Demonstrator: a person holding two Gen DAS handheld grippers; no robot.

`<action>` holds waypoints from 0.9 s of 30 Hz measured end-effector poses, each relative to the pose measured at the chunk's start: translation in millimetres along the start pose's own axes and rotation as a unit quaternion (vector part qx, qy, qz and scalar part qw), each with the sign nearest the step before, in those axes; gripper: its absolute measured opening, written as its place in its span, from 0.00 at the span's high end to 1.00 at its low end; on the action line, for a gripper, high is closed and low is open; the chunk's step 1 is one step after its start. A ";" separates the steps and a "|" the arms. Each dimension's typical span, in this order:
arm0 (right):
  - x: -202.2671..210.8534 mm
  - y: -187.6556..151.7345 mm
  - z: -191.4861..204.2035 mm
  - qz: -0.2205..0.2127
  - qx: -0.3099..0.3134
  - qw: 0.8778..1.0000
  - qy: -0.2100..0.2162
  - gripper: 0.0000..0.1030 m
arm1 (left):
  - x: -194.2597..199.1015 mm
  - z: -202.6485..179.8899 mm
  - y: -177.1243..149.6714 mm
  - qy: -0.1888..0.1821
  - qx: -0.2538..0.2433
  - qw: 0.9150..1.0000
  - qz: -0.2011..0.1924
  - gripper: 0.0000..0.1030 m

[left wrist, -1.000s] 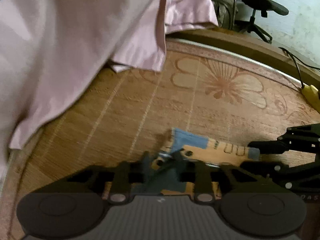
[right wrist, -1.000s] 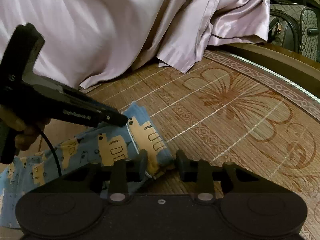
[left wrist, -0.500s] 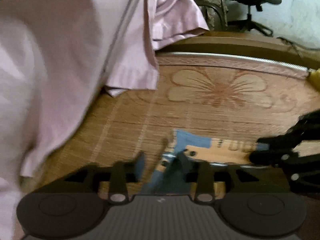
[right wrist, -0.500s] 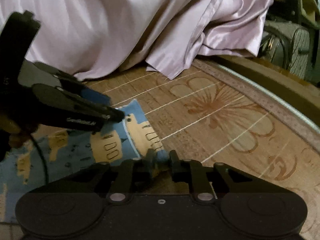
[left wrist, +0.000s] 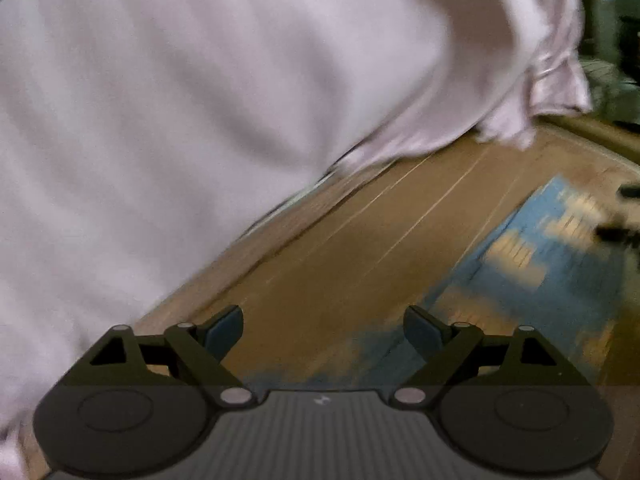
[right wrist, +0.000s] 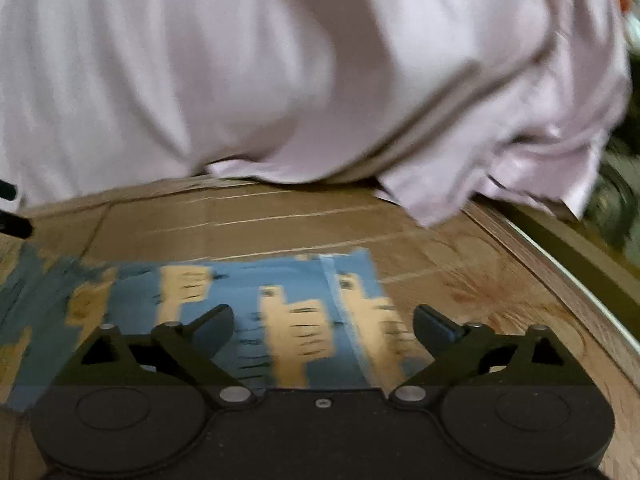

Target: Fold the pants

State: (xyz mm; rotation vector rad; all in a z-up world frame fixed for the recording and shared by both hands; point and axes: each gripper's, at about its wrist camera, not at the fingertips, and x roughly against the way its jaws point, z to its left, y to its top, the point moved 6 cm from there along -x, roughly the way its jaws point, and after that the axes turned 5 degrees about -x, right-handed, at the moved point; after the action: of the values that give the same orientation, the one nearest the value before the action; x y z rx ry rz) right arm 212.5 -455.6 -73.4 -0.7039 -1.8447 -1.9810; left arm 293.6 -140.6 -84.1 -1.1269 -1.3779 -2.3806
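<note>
The pants (right wrist: pixel 280 304) are blue with yellow-tan printed figures and lie flat on the woven mat (right wrist: pixel 280 220). In the right wrist view my right gripper (right wrist: pixel 323 326) stands open just above the pants' cloth, with nothing between its fingers. In the left wrist view the pants (left wrist: pixel 532 256) lie to the right, blurred by motion. My left gripper (left wrist: pixel 323 326) is open over bare mat (left wrist: pixel 360 248), its right finger near the cloth's edge. Part of the other gripper (left wrist: pixel 616 216) shows at the far right edge.
A large pale pink sheet (right wrist: pixel 280 60) is heaped across the back of both views and covers the left half in the left wrist view (left wrist: pixel 180 120). The mat's patterned border and a wooden edge (right wrist: pixel 560 264) run at the right.
Both grippers have let go of the pants and opened wide. The cloth now lies flat on the mat. Both cameras have swung, so the pink sheet fills more of each view.
</note>
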 end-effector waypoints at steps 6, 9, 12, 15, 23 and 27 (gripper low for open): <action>6.0 -1.3 58.6 0.000 0.058 0.997 0.051 0.04 | 27.5 69.1 -89.8 0.041 0.117 0.992 0.023 0.12; -4.7 2.3 105.4 0.014 0.104 0.991 0.084 0.06 | 24.9 89.2 -117.8 0.052 0.148 0.987 0.033 0.12; -23.9 11.5 154.1 0.028 0.131 0.982 0.135 0.06 | 22.5 105.4 -141.3 0.067 0.166 0.983 0.047 0.12; -55.8 12.2 184.9 0.068 0.148 0.977 0.137 0.12 | 24.9 120.7 -166.4 0.078 0.184 0.978 0.058 0.10; -106.5 32.3 124.6 0.080 0.085 0.993 0.031 0.06 | 43.3 125.7 -193.4 0.067 0.169 0.983 0.035 0.08; -91.8 42.5 87.2 0.067 0.049 0.996 -0.020 0.07 | 46.4 130.2 -192.1 0.078 0.174 0.980 0.057 0.08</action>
State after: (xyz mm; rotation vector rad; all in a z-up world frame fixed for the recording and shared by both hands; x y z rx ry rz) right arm 322.2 -380.8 -87.8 -0.8208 -1.8522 -1.7919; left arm 236.5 81.0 -144.4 -0.8793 -1.5496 -1.9973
